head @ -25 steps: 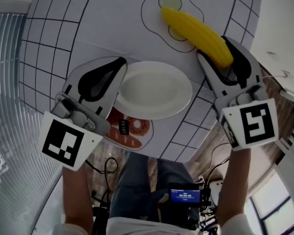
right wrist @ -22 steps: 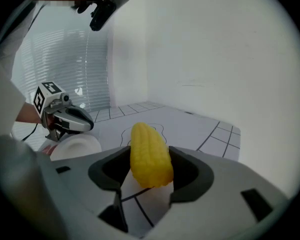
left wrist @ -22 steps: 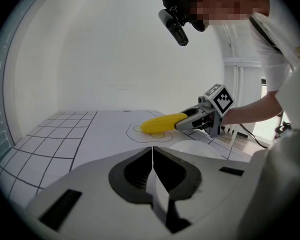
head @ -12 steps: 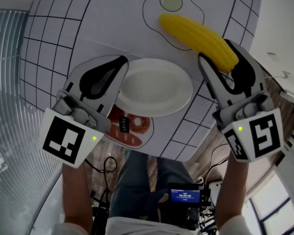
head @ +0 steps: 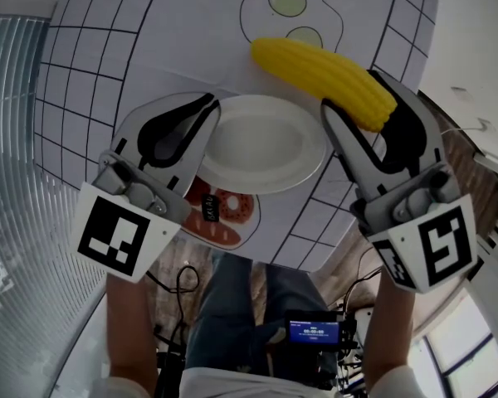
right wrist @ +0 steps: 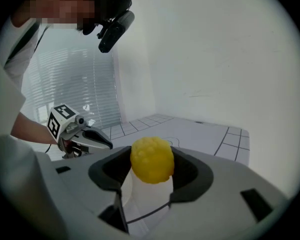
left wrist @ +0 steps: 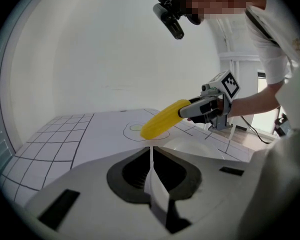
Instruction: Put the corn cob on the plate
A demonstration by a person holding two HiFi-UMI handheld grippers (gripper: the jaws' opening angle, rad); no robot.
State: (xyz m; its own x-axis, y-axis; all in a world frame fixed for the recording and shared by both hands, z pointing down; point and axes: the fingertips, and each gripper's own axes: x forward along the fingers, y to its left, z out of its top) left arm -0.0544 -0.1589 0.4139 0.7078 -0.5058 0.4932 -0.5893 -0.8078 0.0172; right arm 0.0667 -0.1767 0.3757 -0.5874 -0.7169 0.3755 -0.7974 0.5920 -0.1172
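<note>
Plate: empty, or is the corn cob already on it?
Empty. The plate shows bare white in the head view; the corn cob sits clamped in the right tongs, held beyond its rim.

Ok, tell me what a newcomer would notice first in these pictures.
The bright yellow corn cob stands out first. The right gripper holds it by one end, jaws closed on it, clear of the gridded table cloth and just beyond the far right rim of the white plate. The plate sits empty in the middle, with the left gripper, jaws shut and empty, beside its left rim.
</note>
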